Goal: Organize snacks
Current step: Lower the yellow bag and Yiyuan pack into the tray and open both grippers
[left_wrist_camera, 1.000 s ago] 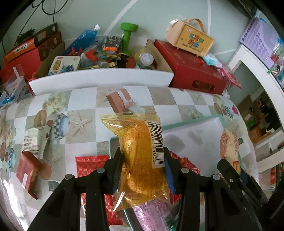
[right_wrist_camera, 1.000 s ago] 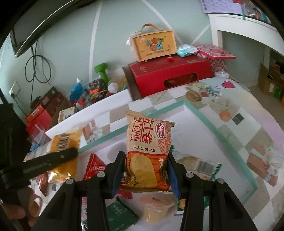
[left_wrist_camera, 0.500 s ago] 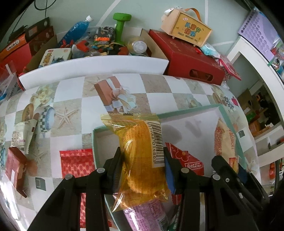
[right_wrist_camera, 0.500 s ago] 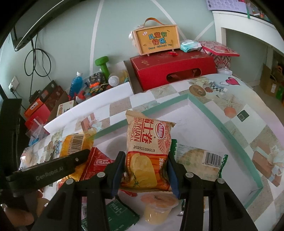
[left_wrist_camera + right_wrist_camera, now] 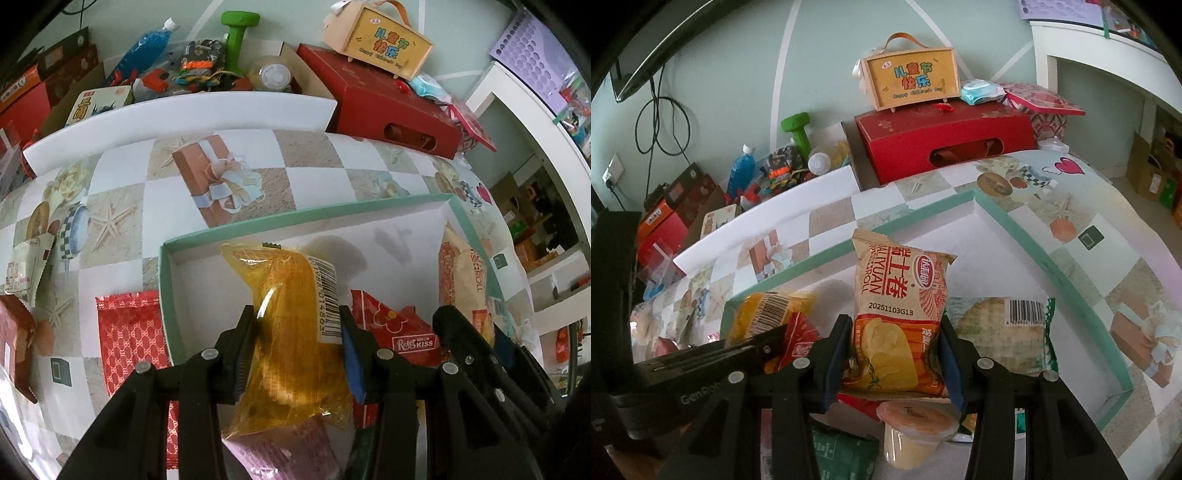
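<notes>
Checkered, picture-printed cloth [image 5: 122, 206] covers the work surface; on it sits a shallow green-rimmed tray [image 5: 295, 218], white inside, already holding several snacks.

Left gripper [image 5: 295, 350]: fingers drawn narrow and clamped on a yellow clear-wrapped packet [image 5: 291, 332], which hangs over the tray's left part. Its long axis runs straight out ahead of the fingertips, crimped end foremost toward the far rim, barcode strip along the right finger.

Right gripper [image 5: 894, 354]: fingers likewise narrow, pressing both edges of an orange egg-roll bag [image 5: 899, 306], above the tray's middle. The bag stands lengthwise beyond the fingers, its top seam pointing away to the far wall of the tray, printed face up.

Judgement: placing is the step in hand. Bare white floor lies beyond the left fingertips; the packet should be lowered flat there, clear of the red Kiss pack [image 5: 402, 332] just right of the fingers, and released only once it rests. The bag should go down beside the green-edged biscuit pack [image 5: 1001, 332], not onto the jelly cup [image 5: 916, 432] beneath the fingers.
</notes>
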A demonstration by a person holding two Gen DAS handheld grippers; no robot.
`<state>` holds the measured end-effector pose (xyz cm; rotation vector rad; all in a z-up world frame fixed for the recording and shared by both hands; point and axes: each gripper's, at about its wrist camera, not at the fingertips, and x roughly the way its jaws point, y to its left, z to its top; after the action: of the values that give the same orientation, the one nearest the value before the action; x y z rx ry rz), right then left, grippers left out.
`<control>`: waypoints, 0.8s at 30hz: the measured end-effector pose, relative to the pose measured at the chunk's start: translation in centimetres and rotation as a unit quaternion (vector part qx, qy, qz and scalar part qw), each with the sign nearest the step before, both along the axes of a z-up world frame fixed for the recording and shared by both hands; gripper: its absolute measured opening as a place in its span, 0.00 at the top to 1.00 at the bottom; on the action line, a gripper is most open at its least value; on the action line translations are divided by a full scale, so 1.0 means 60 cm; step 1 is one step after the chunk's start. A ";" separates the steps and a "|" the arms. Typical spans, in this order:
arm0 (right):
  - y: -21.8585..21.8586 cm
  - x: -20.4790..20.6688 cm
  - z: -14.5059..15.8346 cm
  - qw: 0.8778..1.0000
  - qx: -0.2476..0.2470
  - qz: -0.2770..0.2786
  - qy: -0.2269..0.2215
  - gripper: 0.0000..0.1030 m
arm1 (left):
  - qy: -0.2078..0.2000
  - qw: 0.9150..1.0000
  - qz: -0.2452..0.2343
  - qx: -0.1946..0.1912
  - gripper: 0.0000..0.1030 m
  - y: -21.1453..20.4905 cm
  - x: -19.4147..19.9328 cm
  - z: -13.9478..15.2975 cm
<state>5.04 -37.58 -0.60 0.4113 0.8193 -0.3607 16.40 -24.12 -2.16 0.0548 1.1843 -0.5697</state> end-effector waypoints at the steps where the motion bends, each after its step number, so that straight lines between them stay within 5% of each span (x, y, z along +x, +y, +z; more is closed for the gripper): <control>1: 0.001 0.002 -0.002 1.000 0.000 0.001 0.003 0.53 | 0.000 1.000 0.001 -0.001 0.57 0.002 0.001 0.000; 13: 0.006 0.008 -0.011 0.999 -0.017 0.006 0.035 0.52 | 0.002 1.000 0.019 -0.010 0.56 0.022 0.003 0.004; 16: 0.007 0.006 -0.004 0.999 -0.024 0.004 0.036 0.50 | -0.001 1.000 0.021 -0.016 0.44 0.028 0.001 0.013; 24: 0.007 -0.002 0.022 0.998 -0.045 0.001 0.036 0.44 | -0.013 0.999 0.032 -0.034 0.43 0.051 -0.011 0.049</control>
<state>4.91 -37.15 0.73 0.3156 0.8699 -0.4094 15.74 -21.05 0.79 -0.0327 1.1376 -0.5516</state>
